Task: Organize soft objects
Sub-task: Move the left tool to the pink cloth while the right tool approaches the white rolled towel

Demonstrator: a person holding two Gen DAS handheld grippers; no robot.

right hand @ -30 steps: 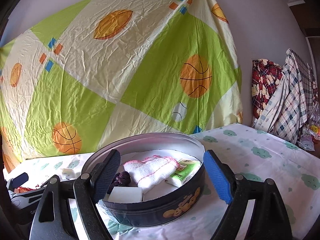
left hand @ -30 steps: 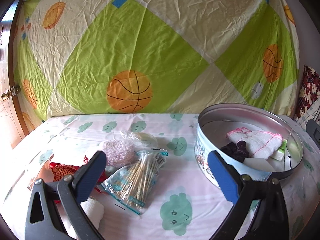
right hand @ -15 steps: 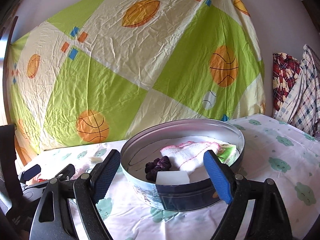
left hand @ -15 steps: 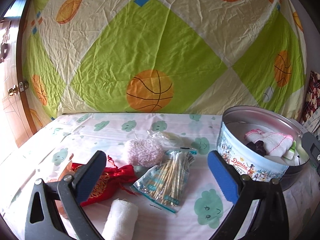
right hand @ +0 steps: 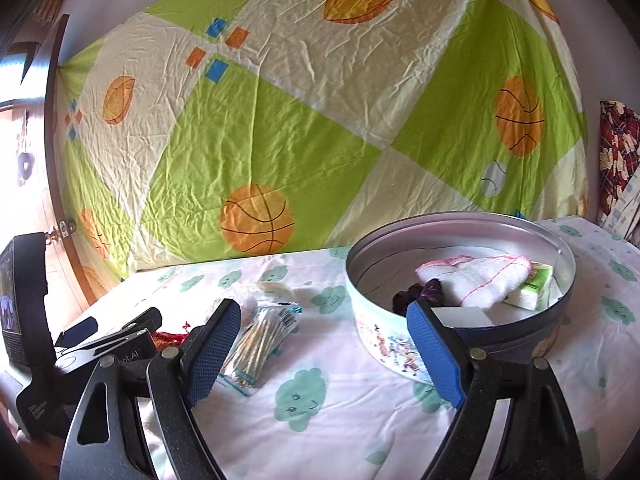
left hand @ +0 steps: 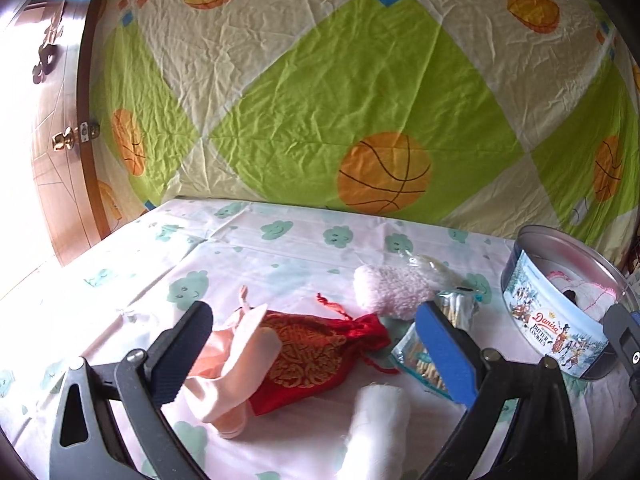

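My left gripper [left hand: 316, 344] is open and empty above a red drawstring pouch [left hand: 316, 350] with a pale pink cloth [left hand: 236, 372] to its left. A white roll of cloth [left hand: 378, 420] lies in front, a fluffy pink puff [left hand: 394, 290] behind. The round cookie tin [left hand: 556, 330] stands at the right. My right gripper [right hand: 320, 350] is open and empty, just left of the tin [right hand: 384, 336]. Inside the tin lie a white pink-edged cloth [right hand: 480, 276], a dark scrunchie [right hand: 420, 294], a white block [right hand: 464, 314] and a green packet [right hand: 534, 286].
A bag of cotton swabs [right hand: 260, 344] lies between the grippers; it also shows in the left wrist view [left hand: 428, 360]. A clear plastic wrapper [left hand: 424, 260] lies behind the puff. A basketball-print sheet [left hand: 360, 100] hangs behind. A wooden door [left hand: 52, 140] is at the left. Checked clothes [right hand: 618, 168] hang right.
Both grippers have swung left. The left one now frames the red pouch and pink cloth instead of the swab bag. The tin has slid to the right in both views.
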